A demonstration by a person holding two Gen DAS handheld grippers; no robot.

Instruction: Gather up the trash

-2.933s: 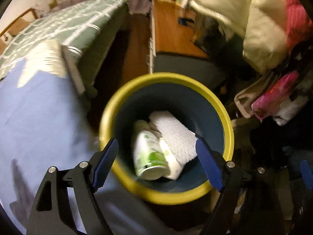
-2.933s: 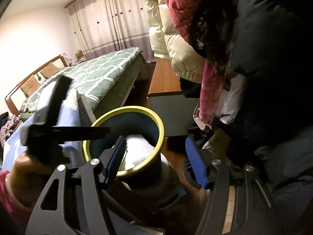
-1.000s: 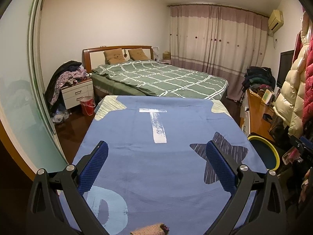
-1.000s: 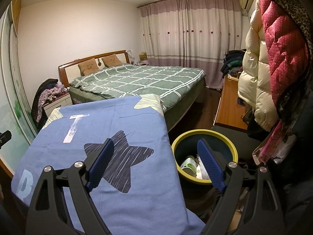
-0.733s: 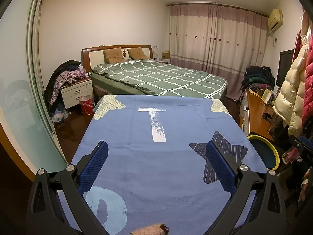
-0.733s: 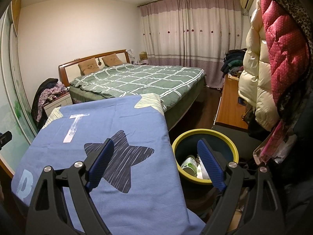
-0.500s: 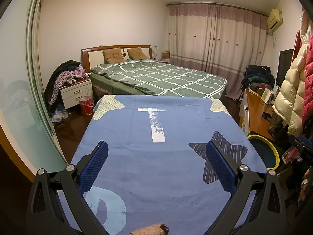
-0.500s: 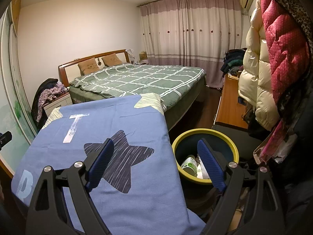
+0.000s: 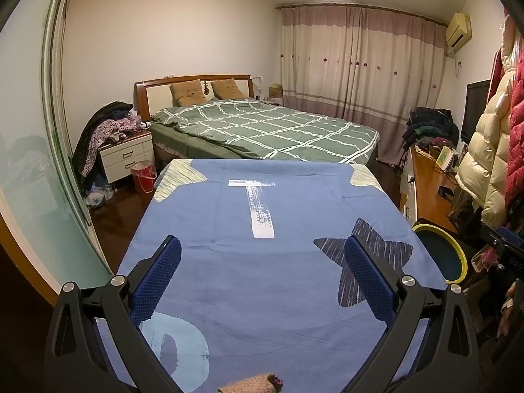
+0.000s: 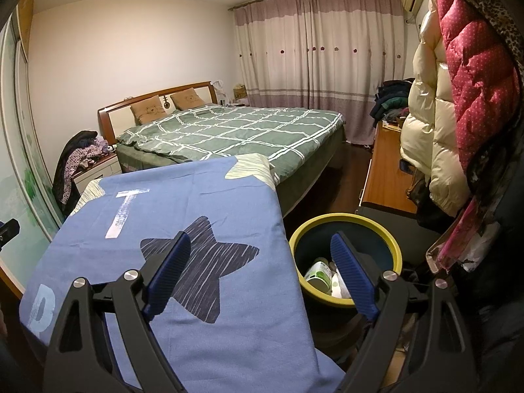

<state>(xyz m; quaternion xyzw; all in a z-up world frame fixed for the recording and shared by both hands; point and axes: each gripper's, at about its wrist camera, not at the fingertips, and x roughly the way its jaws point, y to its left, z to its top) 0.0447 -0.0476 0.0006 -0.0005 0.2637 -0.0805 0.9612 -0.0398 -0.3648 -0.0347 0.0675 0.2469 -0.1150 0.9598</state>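
Green checked bed (image 10: 229, 131) far across the room, blue star-printed cloth-covered table (image 9: 262, 245) near, yellow-rimmed dark bin (image 10: 347, 226) at its right edge holding a green-and-white can (image 10: 317, 273) and white paper, left gripper (image 9: 262, 275) and right gripper (image 10: 258, 268) both wide-jawed, empty.

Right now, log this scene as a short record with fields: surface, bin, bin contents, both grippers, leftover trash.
surface: blue cloth with a star and letters, nothing lying on its open area
bin: yellow-rimmed bin on the floor beside the cloth's right edge
bin contents: green and white can, something white next to it, partly hidden
left gripper: open, empty, over the cloth
right gripper: open, empty, over the cloth edge and bin
leftover trash: none visible on the cloth
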